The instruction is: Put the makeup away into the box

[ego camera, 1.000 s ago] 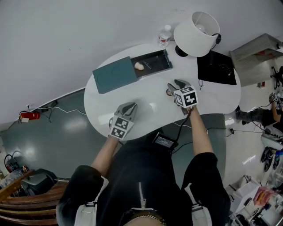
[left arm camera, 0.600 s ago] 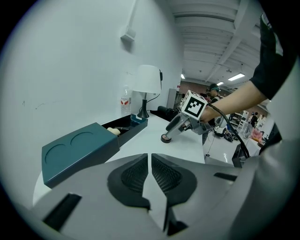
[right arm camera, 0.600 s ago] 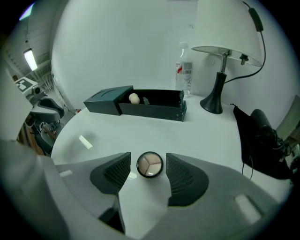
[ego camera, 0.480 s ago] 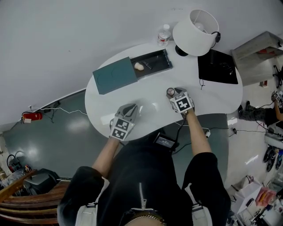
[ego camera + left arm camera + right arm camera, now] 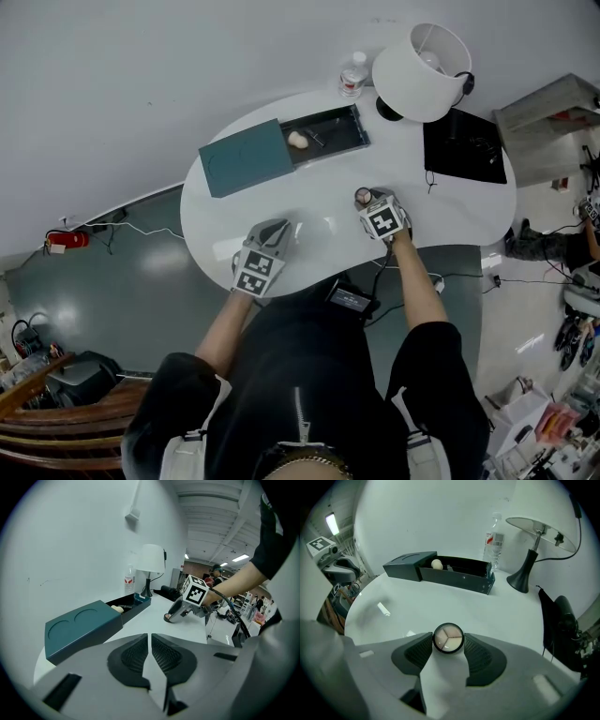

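Looking at the white table [image 5: 319, 187]: the middle is bare, so there's an open lane from the compact [image 5: 448, 638] to the box [image 5: 246, 157] at the far edge. The far right end is crowded.

Counts:
- one compact
- one box
- one beige sponge [image 5: 298, 140] in the box's open tray
- one bottle [image 5: 352, 73]
- one lamp [image 5: 420, 58]
- one black mat [image 5: 464, 145]
- two grippers

The compact lies flat on the table right of centre, face up, well apart from the box. It's round, so it has no long axis. The box's long axis runs along the far edge, with the open end toward the bottle and the lid slid left.

The right gripper [image 5: 367, 200] points steeply down. Its jaws have just been closing and now clasp the compact, pads touching both sides. The left gripper [image 5: 277, 227] sits by the near edge, jaws clenched together with nothing between them.
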Available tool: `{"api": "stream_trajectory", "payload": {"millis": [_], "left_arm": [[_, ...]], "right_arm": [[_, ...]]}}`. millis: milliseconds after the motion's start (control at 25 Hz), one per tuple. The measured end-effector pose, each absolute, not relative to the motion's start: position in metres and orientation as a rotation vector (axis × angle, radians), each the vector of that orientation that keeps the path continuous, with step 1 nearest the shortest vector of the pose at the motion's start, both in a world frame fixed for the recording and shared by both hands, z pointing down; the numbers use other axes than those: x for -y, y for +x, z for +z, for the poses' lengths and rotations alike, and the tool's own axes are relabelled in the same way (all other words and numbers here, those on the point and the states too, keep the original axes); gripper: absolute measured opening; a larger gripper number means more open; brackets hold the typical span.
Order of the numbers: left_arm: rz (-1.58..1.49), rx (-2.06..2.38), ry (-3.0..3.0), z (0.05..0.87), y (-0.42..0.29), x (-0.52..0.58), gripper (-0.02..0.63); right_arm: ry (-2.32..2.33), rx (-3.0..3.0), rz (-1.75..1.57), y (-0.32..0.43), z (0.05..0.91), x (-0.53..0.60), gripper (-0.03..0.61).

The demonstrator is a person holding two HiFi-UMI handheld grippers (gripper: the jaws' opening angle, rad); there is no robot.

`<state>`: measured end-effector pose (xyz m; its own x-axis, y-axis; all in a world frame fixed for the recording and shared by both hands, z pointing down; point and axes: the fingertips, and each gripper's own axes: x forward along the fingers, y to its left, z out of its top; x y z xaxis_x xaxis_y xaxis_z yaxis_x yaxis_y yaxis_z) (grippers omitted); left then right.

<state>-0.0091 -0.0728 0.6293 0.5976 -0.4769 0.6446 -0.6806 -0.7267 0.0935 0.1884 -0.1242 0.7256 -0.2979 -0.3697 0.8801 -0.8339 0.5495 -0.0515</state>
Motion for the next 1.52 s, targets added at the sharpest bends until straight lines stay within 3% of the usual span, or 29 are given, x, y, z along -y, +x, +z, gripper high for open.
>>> {"api": "stream_trajectory", "payload": {"millis": [880, 1520], "left_arm": [[0.845, 1.004, 2.469, 0.625, -0.019, 0.084, 0.014], [0.801, 1.149, 2.364, 0.628, -0.04, 0.108, 0.014]], "right_arm": [[1.047, 2.054, 0.523, 0.175, 0.653, 0.197, 0.206], [0.963, 2.08, 0.482, 0.145, 0.646, 0.278, 0.206]]}}
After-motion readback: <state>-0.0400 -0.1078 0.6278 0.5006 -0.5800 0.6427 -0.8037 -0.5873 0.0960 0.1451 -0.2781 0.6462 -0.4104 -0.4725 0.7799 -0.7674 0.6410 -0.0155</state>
